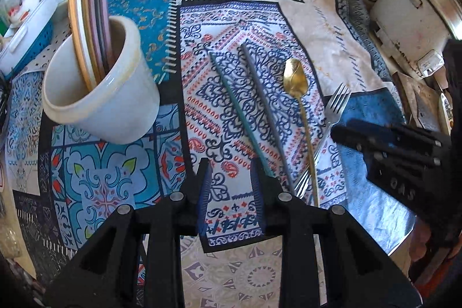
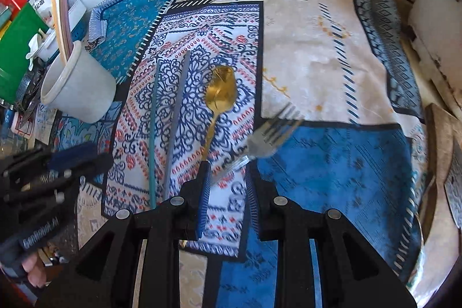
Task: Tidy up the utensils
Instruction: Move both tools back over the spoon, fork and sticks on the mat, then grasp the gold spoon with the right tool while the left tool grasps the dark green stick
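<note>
Utensils not yet sorted: four pieces lie loose on the counter, cup nearly empty of them.

The teal chopstick (image 1: pixel 234 108), the grey chopstick (image 1: pixel 261 103), the gold spoon (image 1: pixel 300 106) and the fork (image 1: pixel 336 103) lie side by side on the patterned cloth (image 1: pixel 138 5) in the middle of the counter, none lifted. The white cup (image 1: pixel 95 106) stands well apart at the far left, holding only flat boards (image 1: pixel 86 5). The left tongs (image 1: pixel 231 192) hang released above the near end of the teal chopstick, nothing between the pads. The right tongs (image 2: pixel 226 192) are likewise released, grasping nothing, over the fork's handle. Judging by this, every piece remains to be picked up and placed.
</note>
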